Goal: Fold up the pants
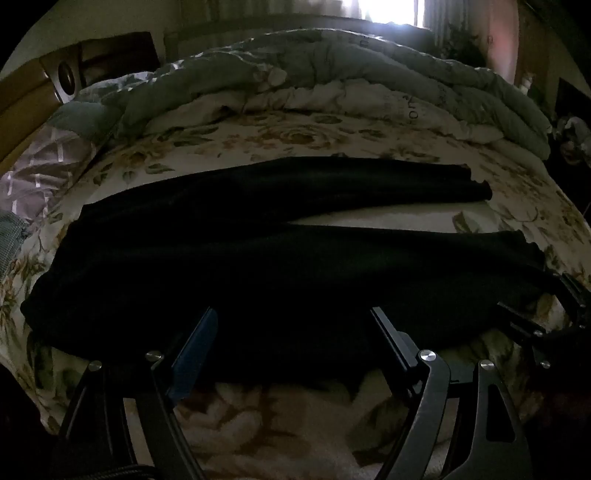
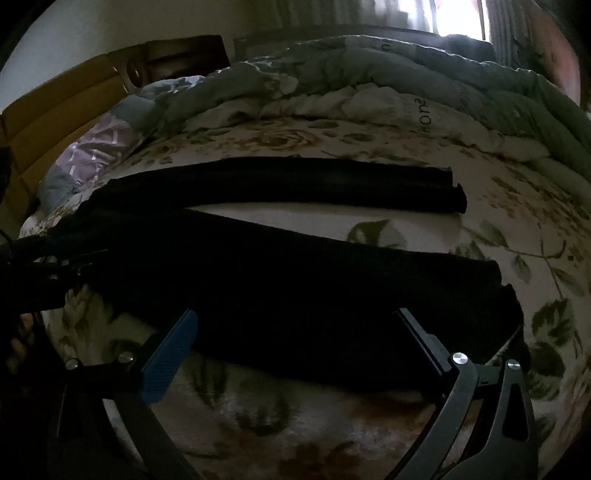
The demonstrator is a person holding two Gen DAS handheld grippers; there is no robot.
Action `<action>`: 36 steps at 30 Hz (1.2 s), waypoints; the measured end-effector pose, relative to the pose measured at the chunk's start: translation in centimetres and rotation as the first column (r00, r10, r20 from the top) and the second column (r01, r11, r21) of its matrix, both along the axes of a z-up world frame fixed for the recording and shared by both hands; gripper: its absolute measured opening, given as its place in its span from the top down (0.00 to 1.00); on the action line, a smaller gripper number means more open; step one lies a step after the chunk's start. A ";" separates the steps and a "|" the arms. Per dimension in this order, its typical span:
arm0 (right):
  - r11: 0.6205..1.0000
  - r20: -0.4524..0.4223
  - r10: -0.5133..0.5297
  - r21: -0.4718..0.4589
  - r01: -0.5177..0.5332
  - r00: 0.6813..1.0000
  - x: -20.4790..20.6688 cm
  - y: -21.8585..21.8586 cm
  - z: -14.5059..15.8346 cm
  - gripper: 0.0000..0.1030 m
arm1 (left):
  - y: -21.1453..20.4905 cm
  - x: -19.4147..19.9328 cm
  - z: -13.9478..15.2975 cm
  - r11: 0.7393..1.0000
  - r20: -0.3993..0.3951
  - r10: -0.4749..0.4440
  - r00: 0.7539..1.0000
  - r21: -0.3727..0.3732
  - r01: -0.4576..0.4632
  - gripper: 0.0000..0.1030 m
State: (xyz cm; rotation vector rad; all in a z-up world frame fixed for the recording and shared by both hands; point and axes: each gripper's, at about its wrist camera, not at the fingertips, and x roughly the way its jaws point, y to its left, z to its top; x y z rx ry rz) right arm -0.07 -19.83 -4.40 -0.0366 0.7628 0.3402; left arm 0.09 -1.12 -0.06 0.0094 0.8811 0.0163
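place: home bedroom | evidence: bed (image 1: 295,140), rumpled duvet (image 1: 332,74), headboard (image 2: 55,99)

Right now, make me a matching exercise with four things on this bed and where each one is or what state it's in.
Things:
1. pants
2. comforter
3. left hand-held gripper
4. patterned pillow

States or places:
A. open, at the near edge of the black fabric
B. bunched along the far side of the bed
C. spread flat with the two legs apart
D. at the headboard end, on the left

Pairs: 1-C, 2-B, 3-A, 4-D

Dim rm: floral bed (image 1: 295,136), wood headboard (image 2: 55,99), bright window (image 1: 384,9).
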 end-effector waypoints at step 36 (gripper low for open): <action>1.000 0.007 -0.005 0.004 0.005 1.000 0.2 0.2 0.5 0.00 | 0.3 -0.2 -0.4 1.000 -0.007 0.002 1.000 -0.010 -0.002 0.20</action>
